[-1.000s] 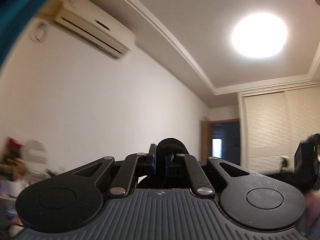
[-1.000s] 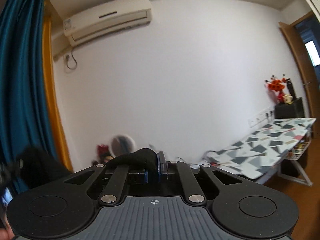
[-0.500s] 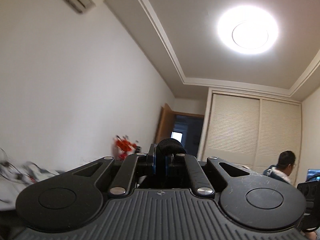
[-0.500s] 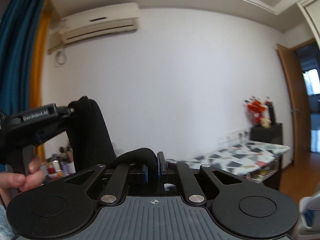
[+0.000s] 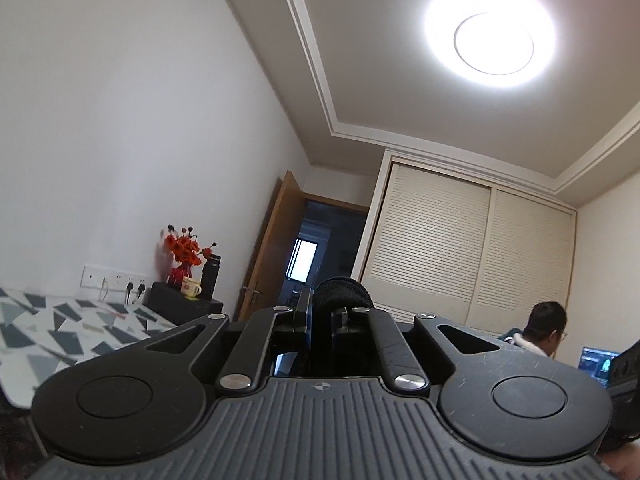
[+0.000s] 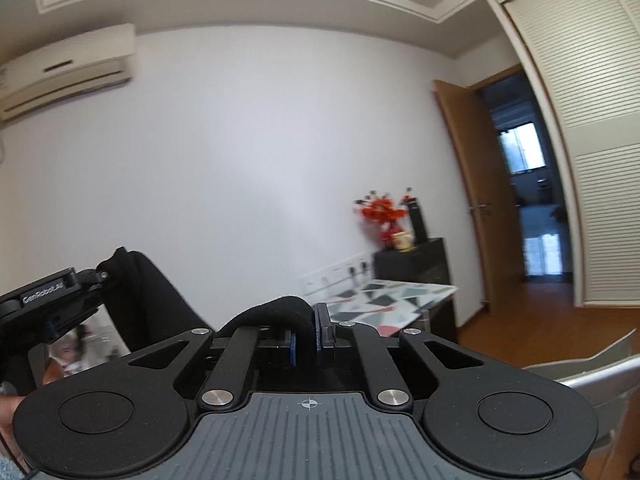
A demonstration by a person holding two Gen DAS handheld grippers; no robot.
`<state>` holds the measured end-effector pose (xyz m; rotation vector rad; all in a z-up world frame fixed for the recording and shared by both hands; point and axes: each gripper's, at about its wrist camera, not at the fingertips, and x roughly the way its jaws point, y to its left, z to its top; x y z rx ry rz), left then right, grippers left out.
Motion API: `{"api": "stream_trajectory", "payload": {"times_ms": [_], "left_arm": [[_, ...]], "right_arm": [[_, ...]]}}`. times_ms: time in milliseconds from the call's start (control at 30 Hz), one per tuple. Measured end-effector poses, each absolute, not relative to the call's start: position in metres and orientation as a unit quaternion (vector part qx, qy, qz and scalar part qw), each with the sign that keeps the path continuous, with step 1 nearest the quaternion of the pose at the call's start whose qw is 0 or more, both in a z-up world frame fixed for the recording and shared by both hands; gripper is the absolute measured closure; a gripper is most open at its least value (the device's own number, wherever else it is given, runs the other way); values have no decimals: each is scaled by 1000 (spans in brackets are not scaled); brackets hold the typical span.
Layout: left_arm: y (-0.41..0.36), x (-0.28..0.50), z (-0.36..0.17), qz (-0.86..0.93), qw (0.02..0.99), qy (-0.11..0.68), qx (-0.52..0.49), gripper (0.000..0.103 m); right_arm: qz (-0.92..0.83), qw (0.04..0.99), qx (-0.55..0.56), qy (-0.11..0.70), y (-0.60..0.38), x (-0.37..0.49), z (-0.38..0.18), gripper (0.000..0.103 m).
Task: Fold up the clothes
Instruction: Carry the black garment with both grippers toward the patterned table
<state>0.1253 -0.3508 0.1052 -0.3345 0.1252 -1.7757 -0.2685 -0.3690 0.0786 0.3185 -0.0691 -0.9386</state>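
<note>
We hold both grippers up at about room level, each with its jaws clamped on a fold of black garment (image 6: 276,312). In the right wrist view, the right gripper (image 6: 306,334) pinches the cloth between its blue-edged pads, and the fabric bulges up in a rounded hump just left of the jaws. From there the garment runs left and upward to the left gripper (image 6: 52,312), which appears at the left edge of that view with a hand (image 6: 12,412) below it. In the left wrist view, the left gripper (image 5: 318,320) has a dark knob of the same fabric rising from between its closed fingers, so the garment hangs between the two tools and well above the patterned table (image 5: 60,336). We take that table as our landmark: it carries a grey, white and dark triangle print and stands against the white wall. Just beyond its far end sits a black cabinet (image 6: 416,262) with red flowers (image 6: 378,210), a cup (image 6: 402,240) and a dark bottle (image 6: 416,222) on top. Past the cabinet the wooden door (image 6: 464,184) stands open beside the louvred wardrobe (image 5: 460,264). Across the room from the table, a seated person (image 5: 544,330) faces a lit screen (image 5: 596,362). High on the wall above the table's other end hangs an air conditioner (image 6: 68,70). A round ceiling lamp (image 5: 492,44) glares overhead.
</note>
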Motion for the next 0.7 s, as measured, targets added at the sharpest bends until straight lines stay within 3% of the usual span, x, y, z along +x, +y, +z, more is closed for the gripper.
{"api": "stream_trajectory", "payload": {"times_ms": [367, 700], "left_arm": [[-523, 191, 106, -770, 617, 34, -160, 95], [-554, 263, 100, -708, 692, 17, -142, 95]], "right_arm": [[-464, 870, 163, -34, -578, -185, 91, 96], [-363, 917, 164, -17, -709, -43, 91, 96]]}}
